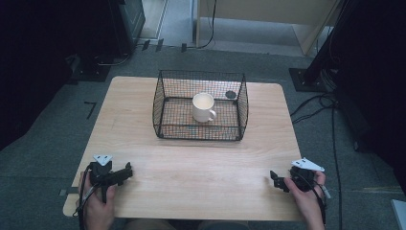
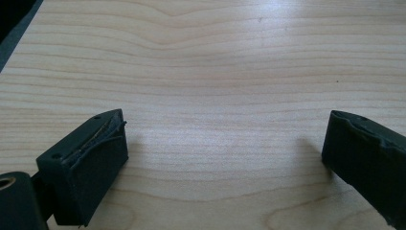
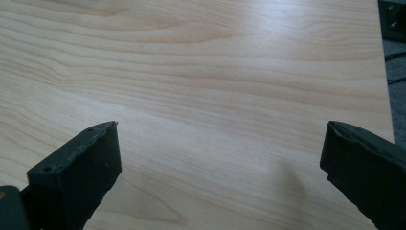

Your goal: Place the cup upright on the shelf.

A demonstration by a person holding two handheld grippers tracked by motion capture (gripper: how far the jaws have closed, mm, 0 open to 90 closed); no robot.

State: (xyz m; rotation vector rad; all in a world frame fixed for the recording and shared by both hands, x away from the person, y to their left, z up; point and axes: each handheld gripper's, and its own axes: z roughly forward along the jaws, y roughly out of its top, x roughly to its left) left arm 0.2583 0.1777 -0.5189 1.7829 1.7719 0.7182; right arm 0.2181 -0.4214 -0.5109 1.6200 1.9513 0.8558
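High view, our holdings: wire basket (image 1: 239,112) toward the desk's (image 1: 191,167) far edge, white mug (image 1: 203,107) upright inside it. Left gripper (image 1: 128,171) at the near left corner, right gripper (image 1: 275,178) at the near right — both gaping wide, holding nothing. We judge nothing begun; next, probably, a reach forward over the basket rim.

White ceramic mug (image 1: 204,107) stands upright inside a black wire mesh basket (image 1: 165,108), roughly centred on the basket floor, handle toward the near right. Mug interior looks pale; can't tell if there's anything in it. Basket is rectangular, open-topped, walls flaring slightly outward, sitting flat on the far middle of the light wooden table (image 1: 191,167). A small dark round object (image 1: 231,94) shows at the basket's far right corner.
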